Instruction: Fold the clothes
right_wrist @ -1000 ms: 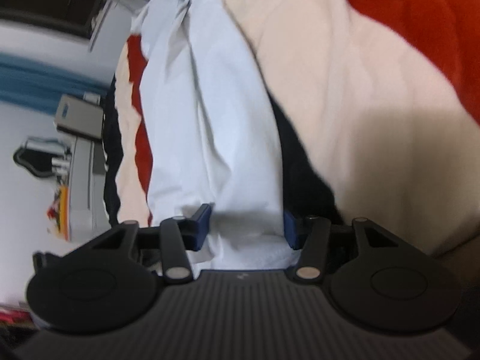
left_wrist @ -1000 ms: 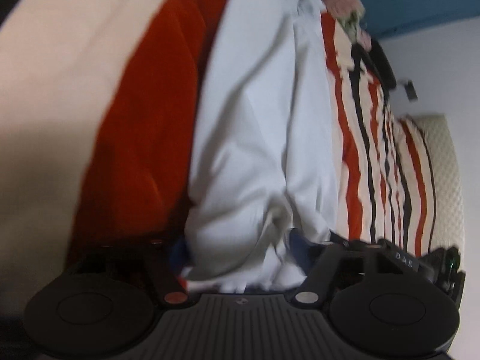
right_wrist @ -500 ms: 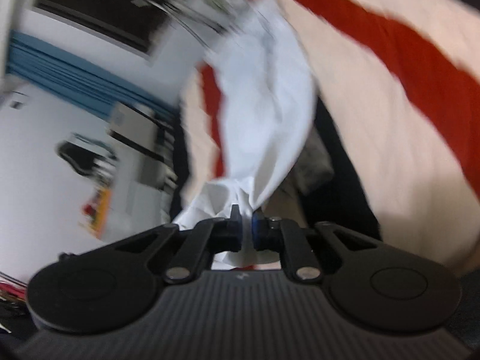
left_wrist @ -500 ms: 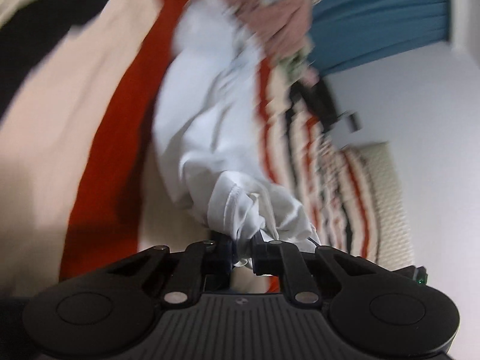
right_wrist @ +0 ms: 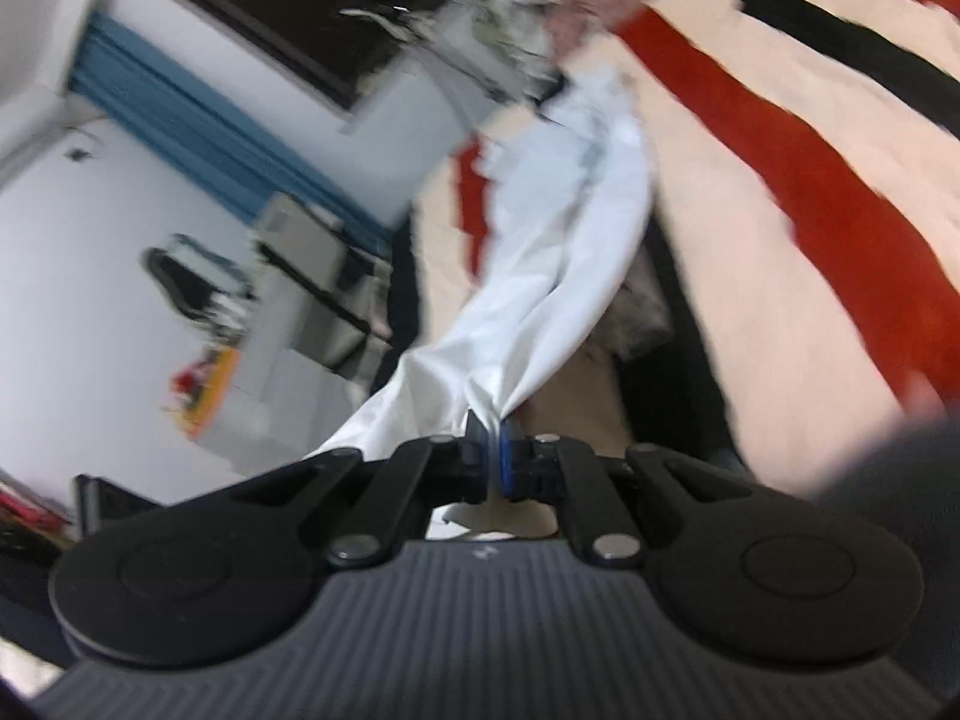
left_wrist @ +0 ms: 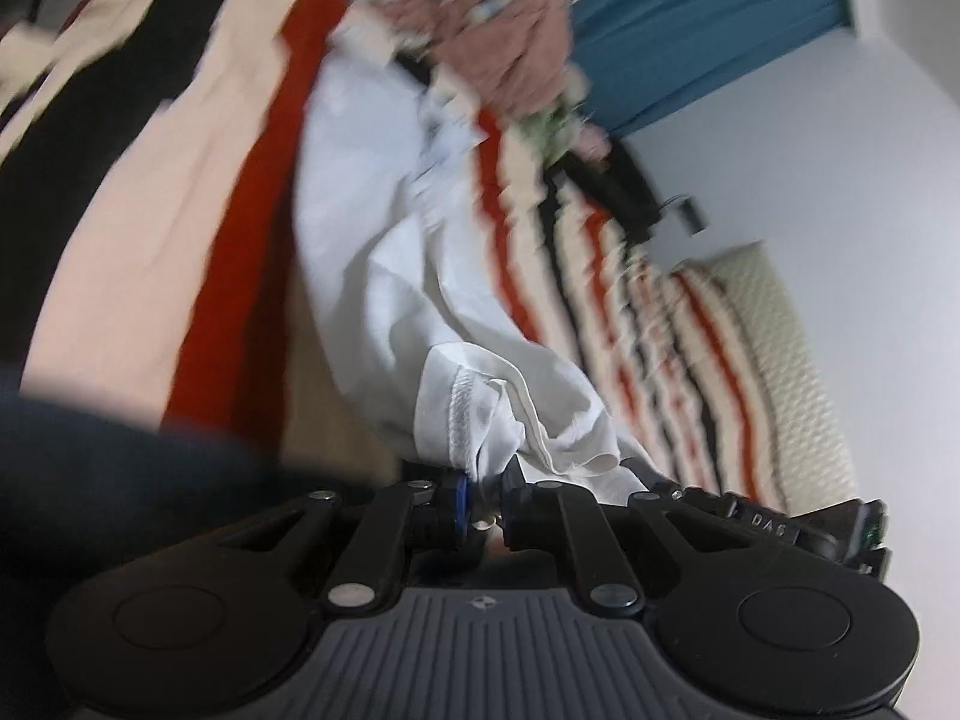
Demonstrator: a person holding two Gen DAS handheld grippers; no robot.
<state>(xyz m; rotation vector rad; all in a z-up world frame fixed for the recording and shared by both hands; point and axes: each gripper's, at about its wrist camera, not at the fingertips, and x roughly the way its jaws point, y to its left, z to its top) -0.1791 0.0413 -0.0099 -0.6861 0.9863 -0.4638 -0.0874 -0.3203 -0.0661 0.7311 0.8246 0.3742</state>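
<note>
Setting: Striped blanket (left_wrist: pixel 228 276) in red, cream and black covers the bed; a white wall and blue curtain (left_wrist: pixel 690 24) stand behind.
Change: a second ago both tools stood wide around the white garment (left_wrist: pixel 384 252); now each has clamped down on it and lifted its near end off the blanket.
Left tool (left_wrist: pixel 483 489): clenched on a bunched, stitched hem.
Right tool (right_wrist: pixel 493 459): clenched on a gathered corner, cloth fanning away from it.
Garment: far end meets a pink and floral heap (left_wrist: pixel 510 42) at the bed's far edge; whether it rests there cannot be told.
Meaning: likely the grasp is done and the fold can begin.
Pose: both tools point along the bed, tilted; views are motion-blurred.
</note>
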